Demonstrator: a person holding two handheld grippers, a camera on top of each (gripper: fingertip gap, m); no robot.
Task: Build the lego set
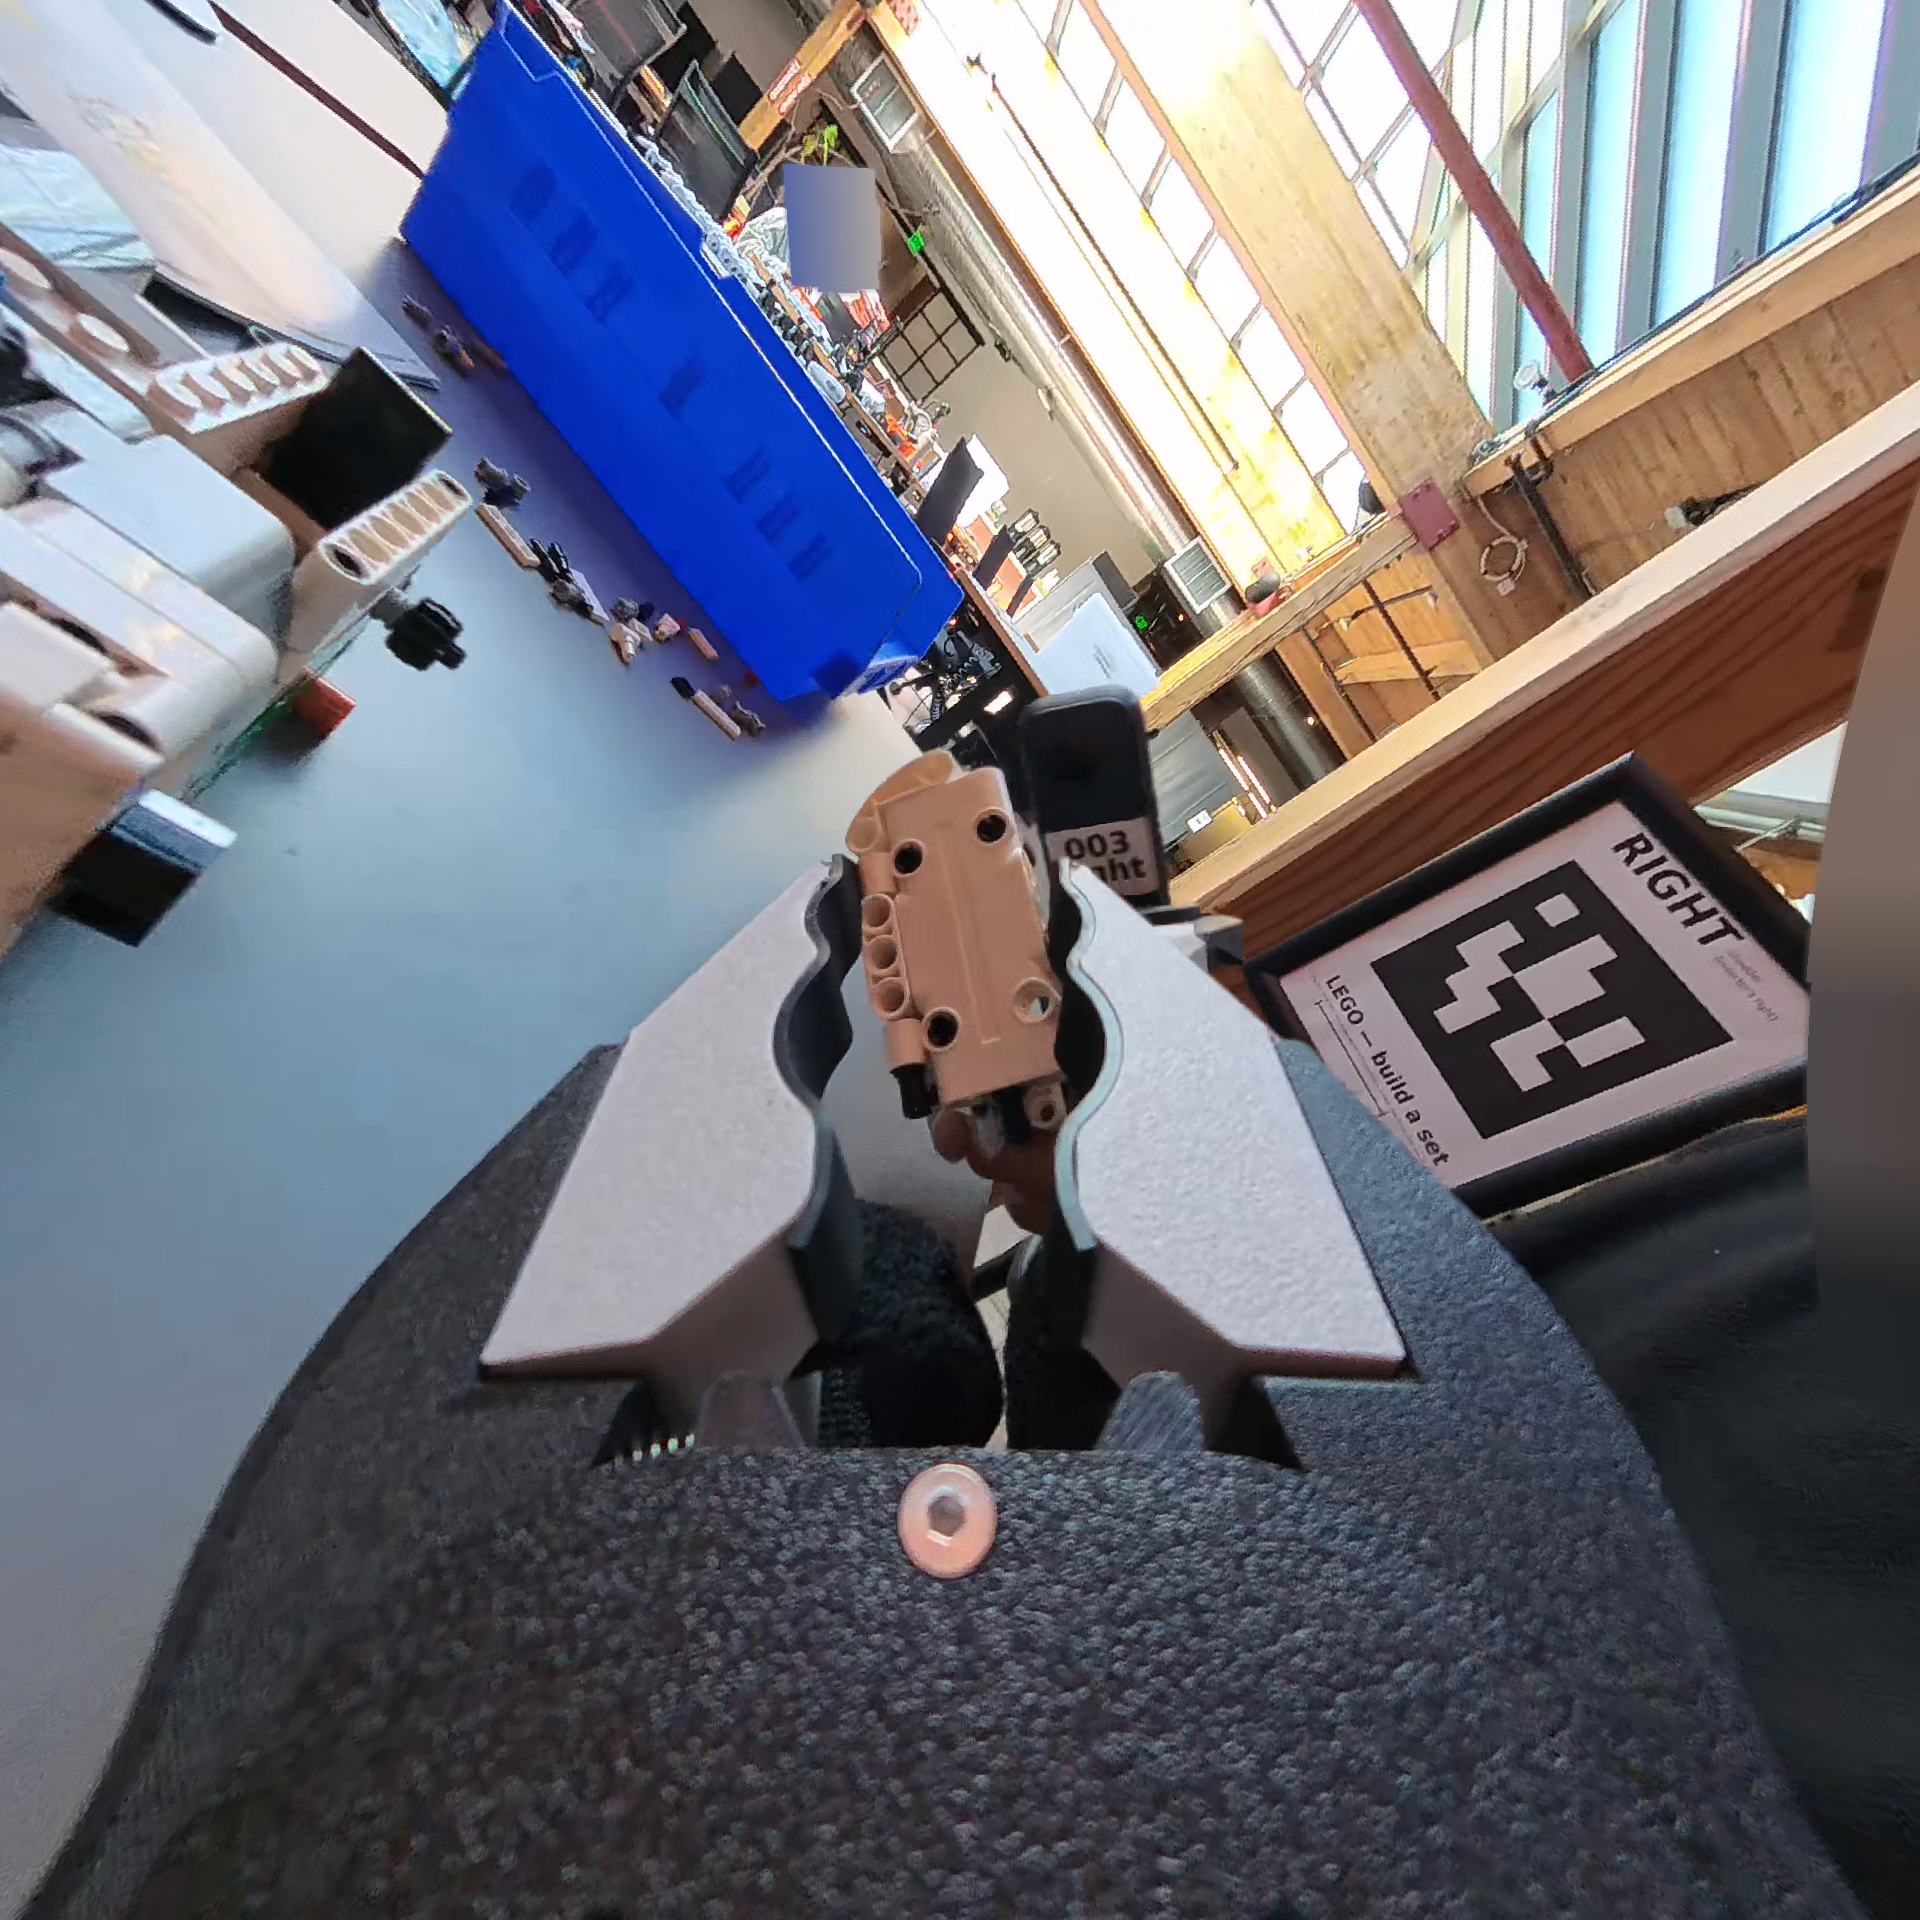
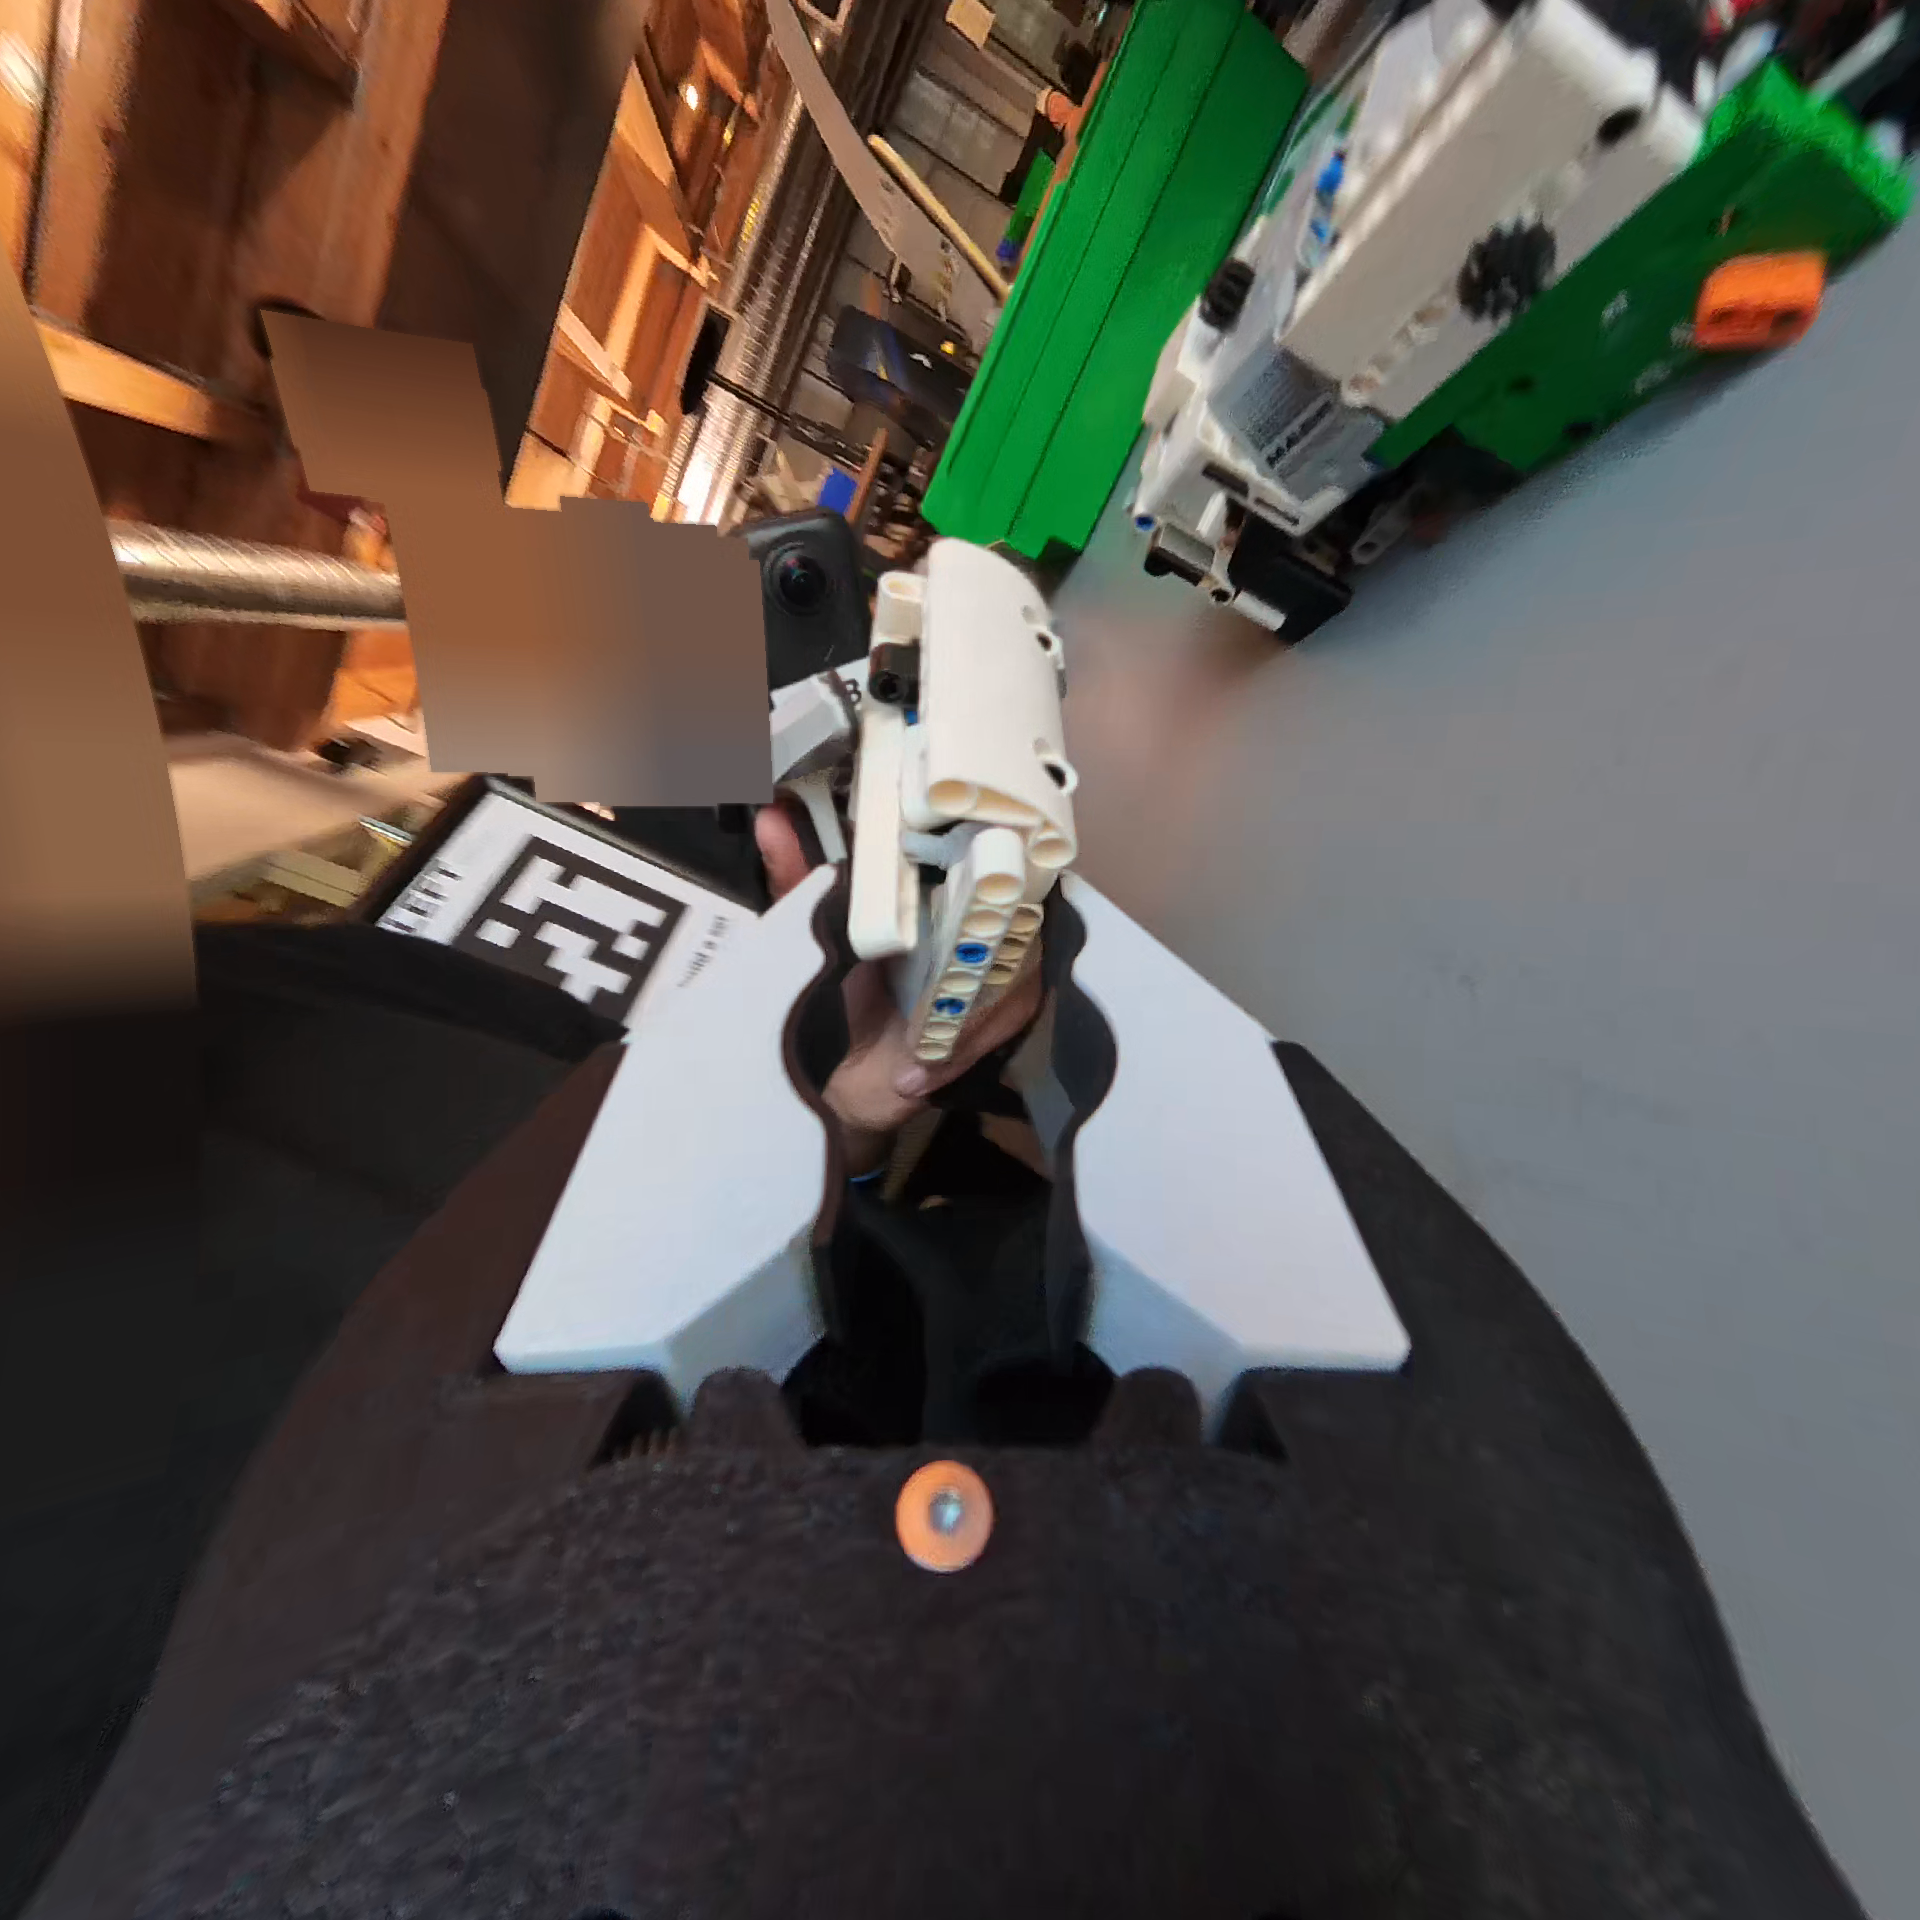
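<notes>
A white lego sub-assembly [image 1: 961, 935] of curved panels and holed beams is held up above the grey table. My left gripper [image 1: 951, 925] is shut on one end of it. My right gripper [image 2: 951, 914] is shut on the other end, where the sub-assembly [image 2: 987, 727] shows blue pins in a beam. The two grippers face each other: the right one's camera [image 1: 1081, 769] shows behind the piece, and the left one's camera [image 2: 805, 582] does likewise. A person's fingers [image 2: 883, 1081] show between my right gripper's jaws.
The large white lego vehicle [image 2: 1382, 312] stands on the table [image 2: 1507, 935] beside a green bin [image 2: 1091, 281] and also shows in the left wrist view [image 1: 156, 582]. Loose small pieces [image 1: 623, 613] lie along a blue bin [image 1: 675, 364]. An orange piece [image 2: 1756, 301] lies near the vehicle. A framed marker card [image 1: 1538, 997] stands close by.
</notes>
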